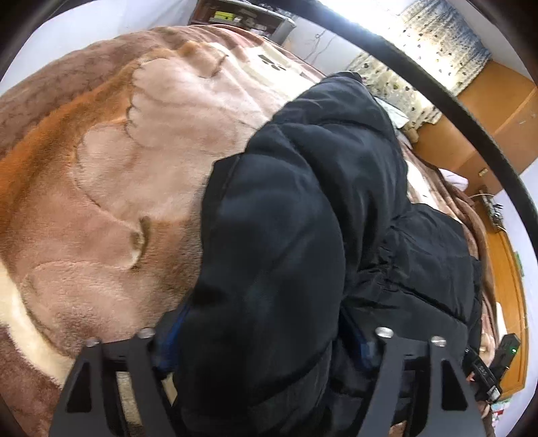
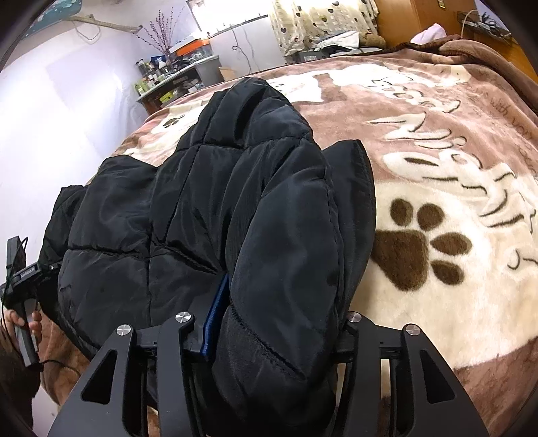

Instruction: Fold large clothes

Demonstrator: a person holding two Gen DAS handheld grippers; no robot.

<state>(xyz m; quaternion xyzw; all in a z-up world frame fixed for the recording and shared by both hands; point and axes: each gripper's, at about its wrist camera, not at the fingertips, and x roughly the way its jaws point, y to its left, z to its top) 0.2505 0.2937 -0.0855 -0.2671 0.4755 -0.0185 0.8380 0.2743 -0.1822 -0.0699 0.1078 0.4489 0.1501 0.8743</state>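
Note:
A black puffer jacket (image 1: pixel 302 208) lies on the bed's brown and cream plush blanket (image 1: pixel 101 168). My left gripper (image 1: pixel 265 349) is shut on a thick fold of the jacket that bulges between its blue-padded fingers (image 1: pixel 364 349). In the right wrist view the same jacket (image 2: pixel 188 201) stretches away across the blanket (image 2: pixel 437 201). My right gripper (image 2: pixel 279 322) is shut on another padded fold of it, with one blue finger (image 2: pixel 217 309) showing on the left; the other is hidden by cloth. The left gripper's handle and hand (image 2: pixel 23 302) show at the far left.
A wooden headboard (image 1: pixel 504 117) and wardrobe stand beyond the bed. A cluttered desk (image 2: pixel 175 77) stands against the far wall. A patterned curtain (image 2: pixel 319 23) hangs by the window. The right gripper's body (image 1: pixel 494 366) shows at the lower right of the left wrist view.

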